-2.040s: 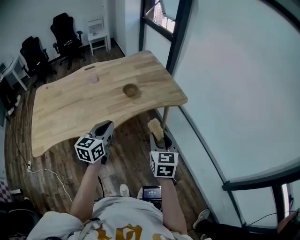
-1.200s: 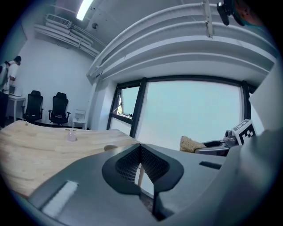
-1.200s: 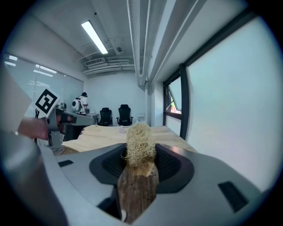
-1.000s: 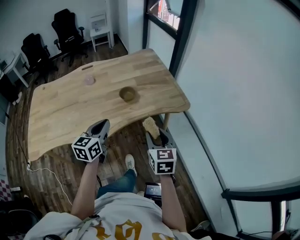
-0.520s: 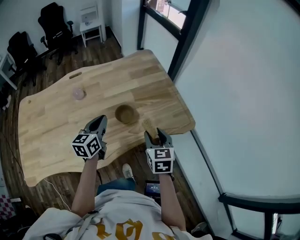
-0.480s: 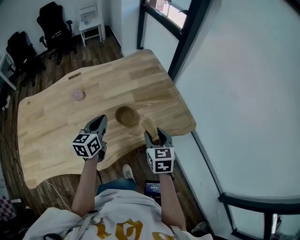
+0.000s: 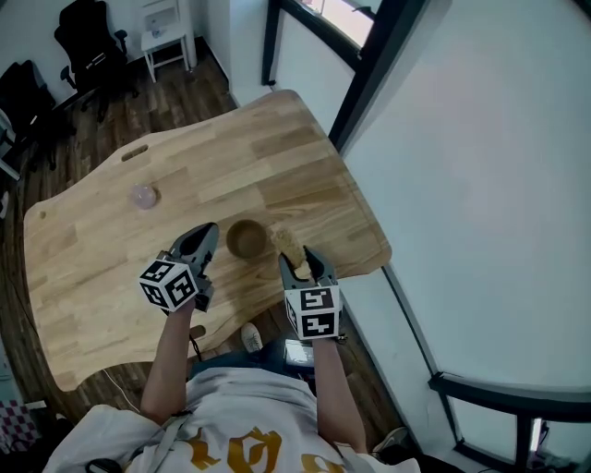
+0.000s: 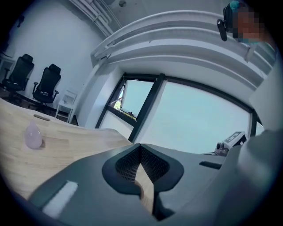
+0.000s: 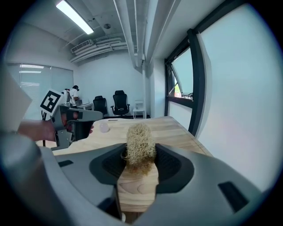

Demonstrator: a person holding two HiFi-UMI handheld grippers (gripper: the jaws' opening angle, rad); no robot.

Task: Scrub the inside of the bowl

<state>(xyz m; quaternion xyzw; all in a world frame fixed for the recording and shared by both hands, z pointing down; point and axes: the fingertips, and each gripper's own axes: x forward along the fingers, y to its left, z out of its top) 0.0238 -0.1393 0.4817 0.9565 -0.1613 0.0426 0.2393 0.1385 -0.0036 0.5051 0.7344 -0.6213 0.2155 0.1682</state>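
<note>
A small brown wooden bowl (image 7: 246, 237) stands upright on the light wooden table (image 7: 111, 249), close to its near edge. My right gripper (image 7: 300, 262) is shut on a straw-coloured fibre scrubber (image 7: 285, 241) that hangs just right of the bowl. In the right gripper view the scrubber (image 9: 140, 142) sticks up out of my right gripper (image 9: 140, 155). My left gripper (image 7: 204, 235) hovers just left of the bowl, shut and holding nothing. My left gripper (image 8: 140, 148) shows its jaw tips touching. Neither gripper view shows the bowl.
A small pale pink rounded object (image 7: 143, 196) lies on the table farther left and back, and the same pink object (image 8: 33, 135) appears in the left gripper view. A dark window post (image 7: 369, 74) rises past the table's right corner. Office chairs (image 7: 88, 28) stand beyond.
The person has stepped up to the table. Both grippers have moved from over the floor to above the table's near edge, ending on either side of the bowl. The scrubber stays gripped.
</note>
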